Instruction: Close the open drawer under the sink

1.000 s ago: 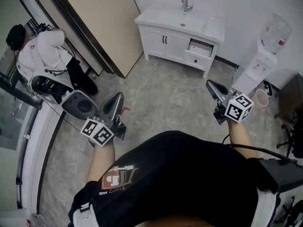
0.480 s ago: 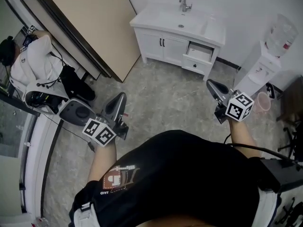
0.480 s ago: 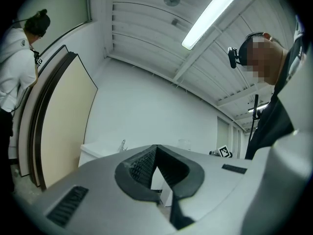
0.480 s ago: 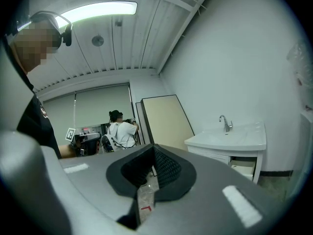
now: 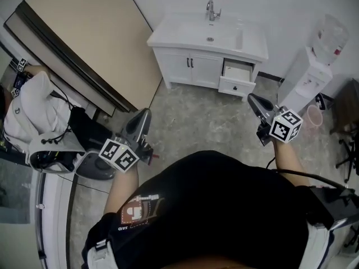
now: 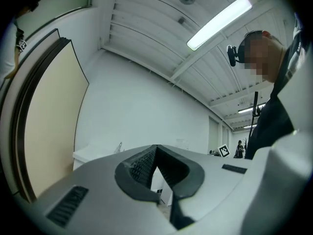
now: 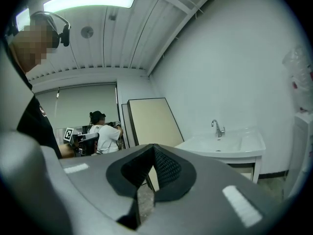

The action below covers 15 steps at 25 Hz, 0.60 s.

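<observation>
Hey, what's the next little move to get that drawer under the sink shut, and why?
Probably bring the right gripper forward to the front of the drawer. It stands pulled out at the cabinet's right end. That gripper is shut, empty and the nearer one, but bare floor separates them.

- The basin top (image 5: 247,41) looks like smooth white ceramic with a soft gloss; the faucet (image 5: 211,10) is bright polished metal.
- The cabinet (image 5: 188,69) and its open drawer (image 5: 236,86) have a smooth white painted finish.
- The floor (image 5: 207,122) is grey and mottled — stone-like and matt.
- The board (image 5: 84,43), far left, has a flat matt beige face.
- The left gripper (image 5: 145,114) and right gripper (image 5: 252,98) have matt grey plastic shells; the pads (image 6: 141,166) are black, finely ribbed and rubbery.
- The shirt (image 5: 213,206) is plain black cloth.
</observation>
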Tool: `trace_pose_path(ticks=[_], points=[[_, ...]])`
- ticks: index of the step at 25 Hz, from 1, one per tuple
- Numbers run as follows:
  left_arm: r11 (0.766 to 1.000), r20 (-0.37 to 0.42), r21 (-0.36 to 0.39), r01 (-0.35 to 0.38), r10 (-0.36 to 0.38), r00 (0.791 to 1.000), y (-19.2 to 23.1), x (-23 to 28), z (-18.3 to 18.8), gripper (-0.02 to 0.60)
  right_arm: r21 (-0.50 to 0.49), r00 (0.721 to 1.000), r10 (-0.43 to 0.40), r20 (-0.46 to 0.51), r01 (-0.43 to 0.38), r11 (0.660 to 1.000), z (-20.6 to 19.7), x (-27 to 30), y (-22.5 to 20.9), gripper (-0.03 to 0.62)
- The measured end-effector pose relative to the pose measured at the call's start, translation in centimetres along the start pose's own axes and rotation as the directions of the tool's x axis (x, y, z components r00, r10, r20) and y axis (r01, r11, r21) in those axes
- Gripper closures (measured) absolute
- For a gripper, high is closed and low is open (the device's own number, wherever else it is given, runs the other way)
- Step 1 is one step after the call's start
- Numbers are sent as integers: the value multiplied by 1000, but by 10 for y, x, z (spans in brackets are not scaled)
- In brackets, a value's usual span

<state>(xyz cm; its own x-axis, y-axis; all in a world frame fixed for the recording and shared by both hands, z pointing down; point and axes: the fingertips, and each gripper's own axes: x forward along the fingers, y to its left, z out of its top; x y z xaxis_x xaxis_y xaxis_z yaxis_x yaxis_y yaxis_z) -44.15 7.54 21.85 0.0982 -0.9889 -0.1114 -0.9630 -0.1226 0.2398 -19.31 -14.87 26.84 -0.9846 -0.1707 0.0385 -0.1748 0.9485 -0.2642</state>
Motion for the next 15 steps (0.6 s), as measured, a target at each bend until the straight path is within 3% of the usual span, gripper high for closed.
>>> trace_pose_path(ticks=[7,15], points=[[999,-19,6,42,-41,999,94,10,26,591,14,999,-42,27,42,999,2,93,2,603],[1000,-9,-19,-16,16,1000,174,13,34,591,24,999,-34,-22,35,999,-2,167,-15,603]])
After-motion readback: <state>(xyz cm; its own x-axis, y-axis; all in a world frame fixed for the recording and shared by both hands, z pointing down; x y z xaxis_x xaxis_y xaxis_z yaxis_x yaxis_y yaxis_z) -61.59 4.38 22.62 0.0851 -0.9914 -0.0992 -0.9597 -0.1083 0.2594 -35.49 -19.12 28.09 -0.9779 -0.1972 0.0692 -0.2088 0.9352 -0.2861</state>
